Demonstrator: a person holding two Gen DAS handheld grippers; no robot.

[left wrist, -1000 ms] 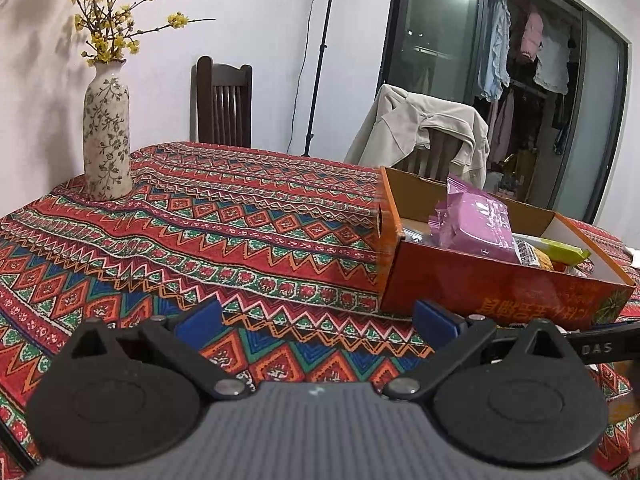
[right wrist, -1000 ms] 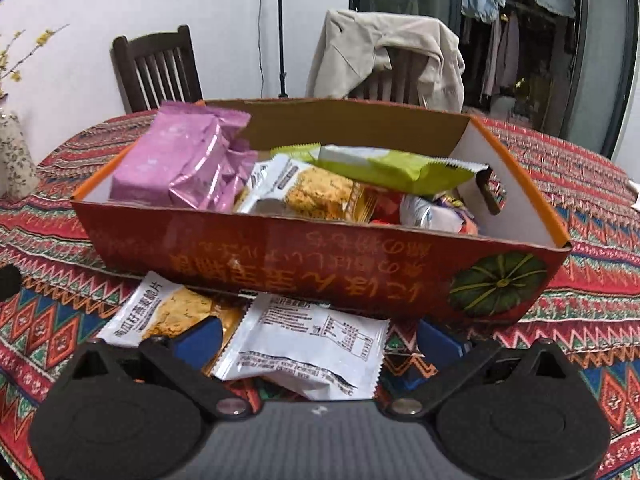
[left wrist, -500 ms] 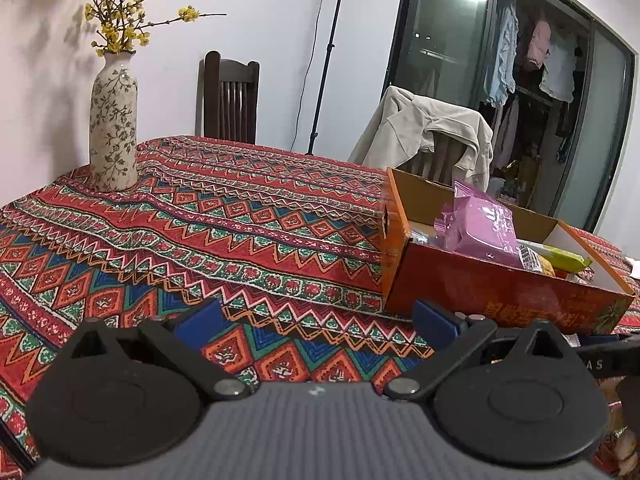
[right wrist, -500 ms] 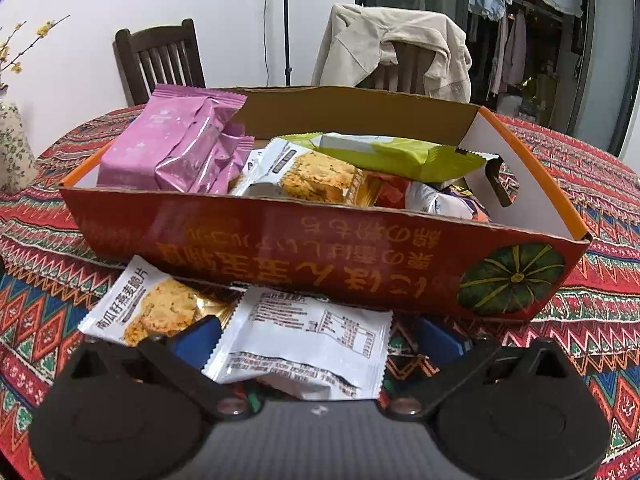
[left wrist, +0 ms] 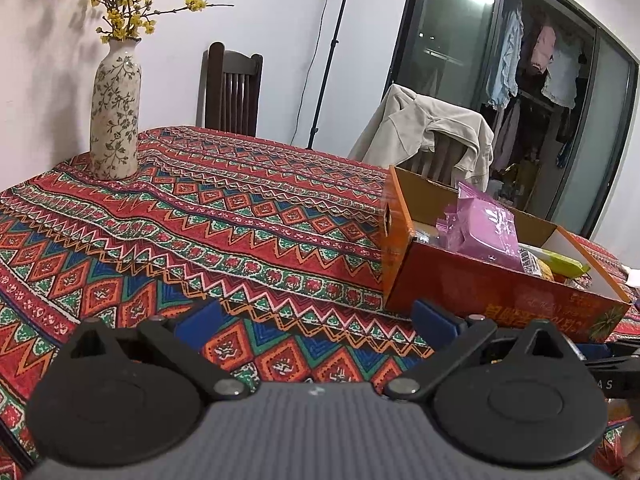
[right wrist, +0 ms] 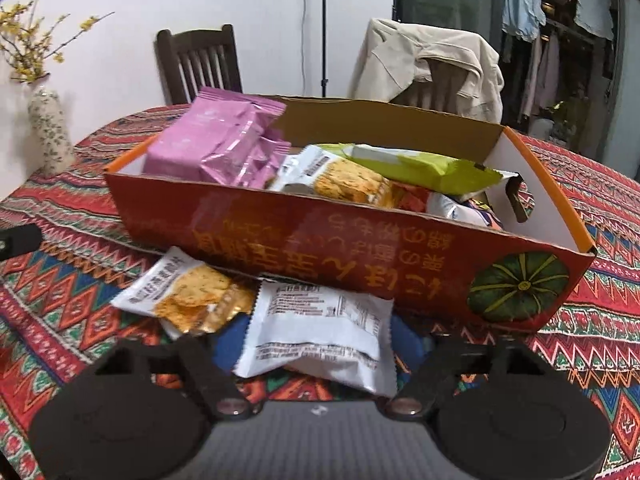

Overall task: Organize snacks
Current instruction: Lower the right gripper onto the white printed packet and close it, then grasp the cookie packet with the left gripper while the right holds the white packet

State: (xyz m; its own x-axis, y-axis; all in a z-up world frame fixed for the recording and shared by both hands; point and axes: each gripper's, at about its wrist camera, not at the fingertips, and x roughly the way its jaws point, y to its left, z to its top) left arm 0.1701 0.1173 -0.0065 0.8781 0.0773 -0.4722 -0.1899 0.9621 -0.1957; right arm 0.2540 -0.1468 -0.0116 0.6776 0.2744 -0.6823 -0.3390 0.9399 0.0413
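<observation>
Right wrist view, left to right: a white crisp packet with a golden picture [right wrist: 188, 294] lies just left of the right claw [right wrist: 316, 340], whose jaws are closing around a white printed-back snack packet [right wrist: 320, 336]. Beyond stands the orange cardboard box [right wrist: 360, 256], already well filled; two packets remain. Left claw [left wrist: 316, 320]: spread, empty.

I see a woven cloth [left wrist: 248, 216] with a matt, slightly ridged weave over the counter, and a glazed ceramic vase [left wrist: 115, 108]. The cardboard box [right wrist: 360, 256] has a glossy printed front, the pink snack pack [right wrist: 216, 144] is shiny crinkled foil, and the white packet [right wrist: 320, 332] is smooth plastic film.
</observation>
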